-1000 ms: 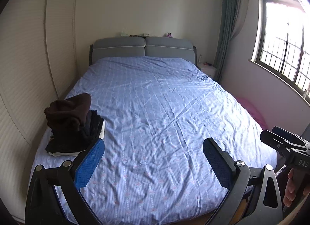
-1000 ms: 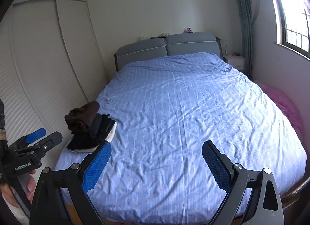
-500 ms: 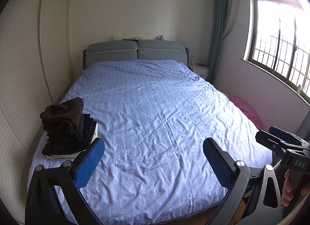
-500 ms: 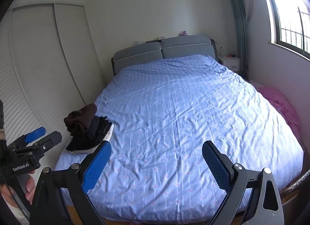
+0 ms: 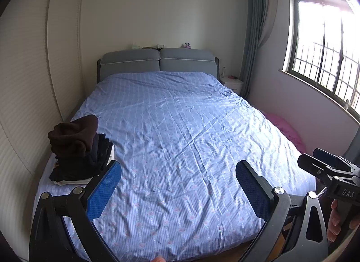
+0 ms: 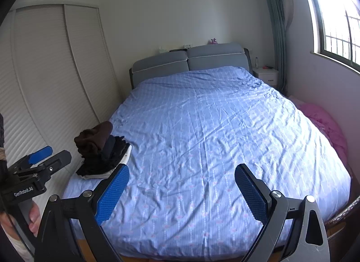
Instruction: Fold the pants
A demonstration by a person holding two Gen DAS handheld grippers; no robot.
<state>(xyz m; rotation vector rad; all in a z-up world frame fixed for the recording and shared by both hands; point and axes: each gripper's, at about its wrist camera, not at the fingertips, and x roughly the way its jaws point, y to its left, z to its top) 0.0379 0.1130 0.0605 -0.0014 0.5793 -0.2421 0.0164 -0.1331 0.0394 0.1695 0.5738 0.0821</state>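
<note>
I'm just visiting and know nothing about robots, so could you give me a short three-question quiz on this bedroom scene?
1. True or false: both tongs, left tongs and right tongs, are open and hold nothing.
2. Where is the pile of dark clothes? A) bed's near left corner B) by the headboard C) on the floor
3. Fill in: the bedspread is ____.

Key: 1 true; 2 A; 3 blue.
</note>
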